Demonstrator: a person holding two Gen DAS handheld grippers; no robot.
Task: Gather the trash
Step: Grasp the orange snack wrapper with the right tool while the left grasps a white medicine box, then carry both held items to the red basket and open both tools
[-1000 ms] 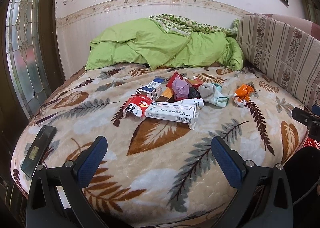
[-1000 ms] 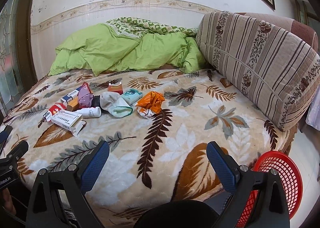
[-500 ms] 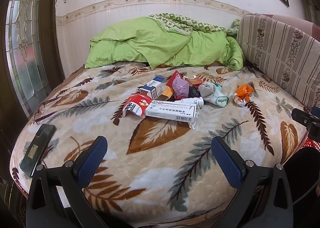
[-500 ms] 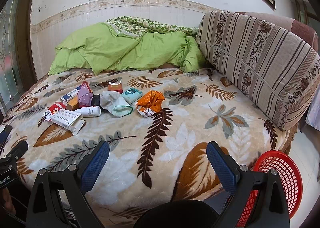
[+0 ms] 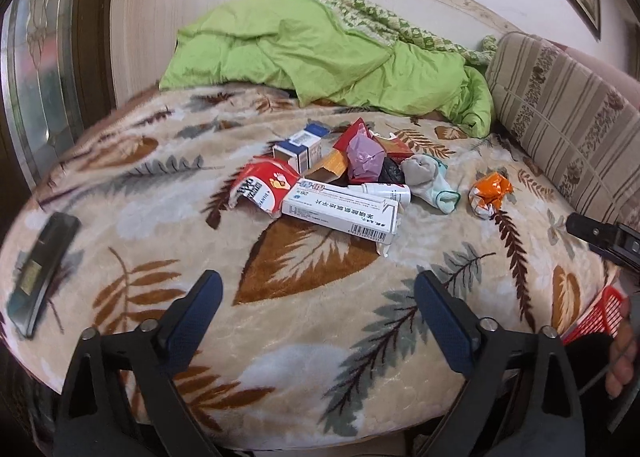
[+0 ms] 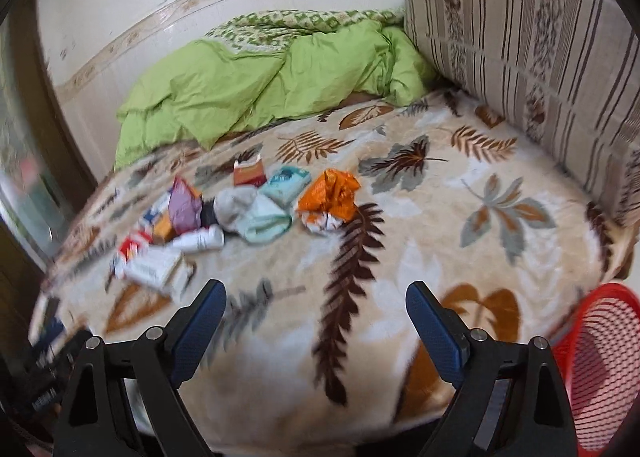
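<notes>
Beside the trash pile (image 5: 344,185), a phone (image 5: 40,273) and sock (image 5: 430,181) lie; both grippers' fingers (image 5: 200,309) closing, wide, empty.

The scene is evenly and softly lit; only faint shadows are cast on the blanket (image 5: 312,337). Strong barrel distortion and dark corners are seen in both views. Motion blur is seen in the right view, heaviest at the left edge; the left view is sharper.

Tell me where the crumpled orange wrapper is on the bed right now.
In both wrist views the crumpled orange wrapper lies on the leaf-patterned blanket, at the right end of the litter pile, just right of the grey-and-mint sock.
</notes>
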